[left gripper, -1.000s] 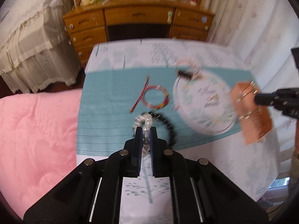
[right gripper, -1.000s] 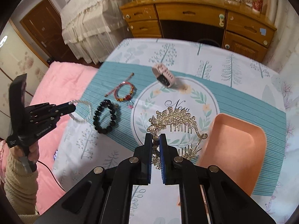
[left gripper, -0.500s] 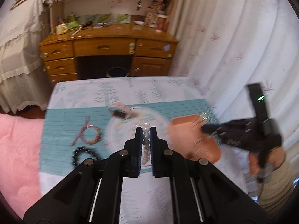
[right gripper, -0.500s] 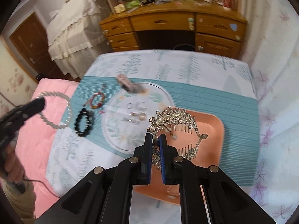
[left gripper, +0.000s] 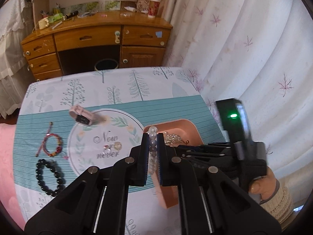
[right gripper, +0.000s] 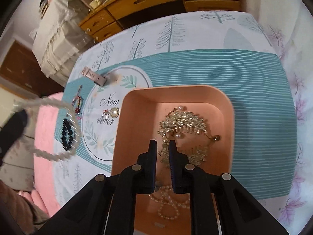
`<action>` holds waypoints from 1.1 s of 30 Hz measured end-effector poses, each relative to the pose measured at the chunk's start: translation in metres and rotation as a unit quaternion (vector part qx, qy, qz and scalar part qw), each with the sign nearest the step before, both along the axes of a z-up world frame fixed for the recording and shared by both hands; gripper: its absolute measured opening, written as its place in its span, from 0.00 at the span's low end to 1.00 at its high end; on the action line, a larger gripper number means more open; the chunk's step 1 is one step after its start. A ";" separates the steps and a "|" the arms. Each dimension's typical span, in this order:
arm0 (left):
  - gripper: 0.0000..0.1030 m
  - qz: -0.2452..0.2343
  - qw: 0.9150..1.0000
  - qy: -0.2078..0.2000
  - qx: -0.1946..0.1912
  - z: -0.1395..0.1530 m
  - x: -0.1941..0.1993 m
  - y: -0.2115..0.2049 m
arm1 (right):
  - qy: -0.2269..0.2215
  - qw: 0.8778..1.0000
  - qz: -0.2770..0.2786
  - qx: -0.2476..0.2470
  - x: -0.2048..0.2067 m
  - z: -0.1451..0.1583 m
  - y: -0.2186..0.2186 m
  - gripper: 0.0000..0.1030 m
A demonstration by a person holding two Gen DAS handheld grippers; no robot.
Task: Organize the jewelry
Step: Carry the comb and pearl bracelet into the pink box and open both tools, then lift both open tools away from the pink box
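Observation:
My left gripper [left gripper: 153,137] is shut on a clear bead bracelet [left gripper: 152,152] and holds it above the table by the left rim of the peach tray [left gripper: 192,132]. In the right wrist view that bracelet [right gripper: 50,156] hangs blurred at the left. My right gripper [right gripper: 162,144] is slightly open inside the peach tray [right gripper: 137,101], just above the gold hair comb [right gripper: 185,125], which lies on the tray floor. A pearl strand [right gripper: 168,205] lies in the tray near me.
On the tablecloth lie a black bead bracelet [left gripper: 49,176], a red string bracelet [left gripper: 51,146], a pink watch [left gripper: 82,115] and pearl earrings [left gripper: 114,146]. A wooden desk [left gripper: 93,43] stands beyond the table. White curtains [left gripper: 244,49] hang on the right.
My right gripper came down into the tray and let go of the gold comb, which now lies there. My left gripper carried the clear bracelet rightwards to the tray.

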State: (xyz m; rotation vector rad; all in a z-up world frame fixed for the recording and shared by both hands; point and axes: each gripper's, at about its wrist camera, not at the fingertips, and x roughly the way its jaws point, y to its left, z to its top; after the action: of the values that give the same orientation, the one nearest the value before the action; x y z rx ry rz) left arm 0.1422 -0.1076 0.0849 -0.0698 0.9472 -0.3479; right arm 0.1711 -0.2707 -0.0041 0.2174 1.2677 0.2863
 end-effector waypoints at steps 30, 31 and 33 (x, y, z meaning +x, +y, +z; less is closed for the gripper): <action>0.42 -0.059 0.992 0.100 0.043 -0.108 0.016 -0.057 | -0.115 0.987 -0.111 0.004 -0.121 0.049 -0.079 0.12; 0.44 -0.056 0.992 0.103 0.037 -0.109 0.015 -0.053 | -0.113 0.988 -0.109 0.002 -0.121 0.048 -0.077 0.12; 0.44 -0.057 0.993 0.105 0.016 -0.108 0.009 -0.045 | -0.110 0.989 -0.103 0.001 -0.121 0.045 -0.072 0.13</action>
State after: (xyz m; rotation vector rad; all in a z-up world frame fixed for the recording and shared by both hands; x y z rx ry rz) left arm 0.1515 -0.1525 -0.0229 -0.0221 1.1680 -0.4371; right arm 0.0502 -0.3431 0.0412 0.3079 1.0180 0.1290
